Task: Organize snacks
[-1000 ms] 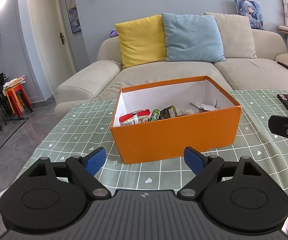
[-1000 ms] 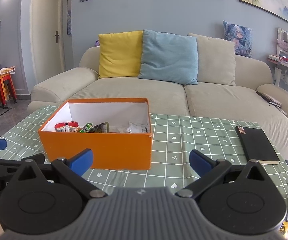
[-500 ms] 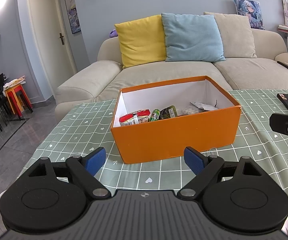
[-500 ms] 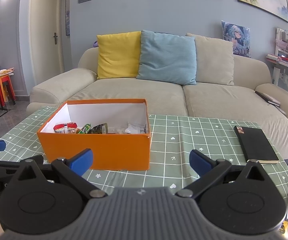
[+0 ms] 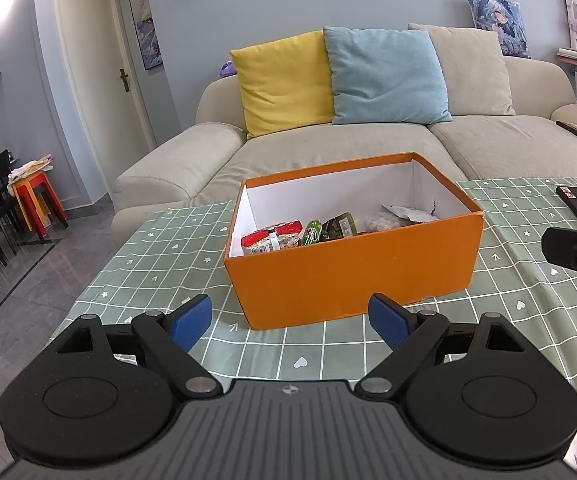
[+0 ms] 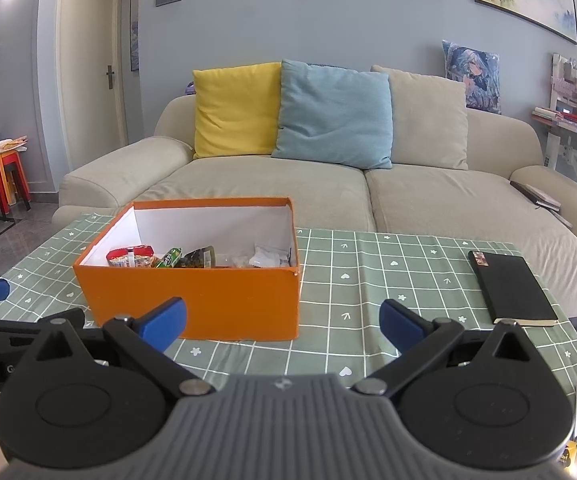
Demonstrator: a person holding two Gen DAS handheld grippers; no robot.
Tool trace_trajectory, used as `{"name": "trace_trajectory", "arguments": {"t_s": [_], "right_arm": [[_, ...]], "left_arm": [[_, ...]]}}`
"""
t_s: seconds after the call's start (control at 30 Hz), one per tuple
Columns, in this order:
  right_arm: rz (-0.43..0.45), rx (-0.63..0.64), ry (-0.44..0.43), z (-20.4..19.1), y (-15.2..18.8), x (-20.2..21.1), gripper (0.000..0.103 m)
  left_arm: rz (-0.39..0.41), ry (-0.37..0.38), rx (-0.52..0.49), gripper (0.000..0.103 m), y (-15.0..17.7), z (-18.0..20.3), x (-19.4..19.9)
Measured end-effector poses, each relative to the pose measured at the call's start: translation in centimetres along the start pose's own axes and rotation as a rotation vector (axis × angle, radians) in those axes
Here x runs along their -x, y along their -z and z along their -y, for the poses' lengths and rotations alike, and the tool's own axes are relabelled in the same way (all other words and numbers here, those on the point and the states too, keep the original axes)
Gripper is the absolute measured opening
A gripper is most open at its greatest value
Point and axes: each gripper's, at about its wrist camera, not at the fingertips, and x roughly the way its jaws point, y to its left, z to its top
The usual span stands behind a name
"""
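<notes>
Several snack packets (image 5: 302,233) already lie inside the orange box (image 5: 352,276) on the table (image 5: 160,256) in the left wrist view; the left tool (image 5: 290,322) hangs wide and empty before it. From the right wrist, no loose snacks show on the cloth, only a black notebook (image 6: 510,286); the right tool (image 6: 282,320) gapes empty, so sorting looks nearly finished.

Orange box (image 5: 352,276), white inside; green tablecloth (image 5: 160,256) with white grid and hearts; yellow cushion (image 6: 236,110), blue cushion (image 6: 334,114).
</notes>
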Motion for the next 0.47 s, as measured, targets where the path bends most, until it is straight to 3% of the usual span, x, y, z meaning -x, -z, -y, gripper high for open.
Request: {"name": "trace_trajectory", "arguments": {"t_s": [0.47], "right_arm": [[-0.009, -0.005, 0.007, 0.07, 0.05, -0.13, 0.099]], "left_arm": [[-0.017, 0.011, -0.003, 0.103, -0.05, 0.06, -0.17]]}}
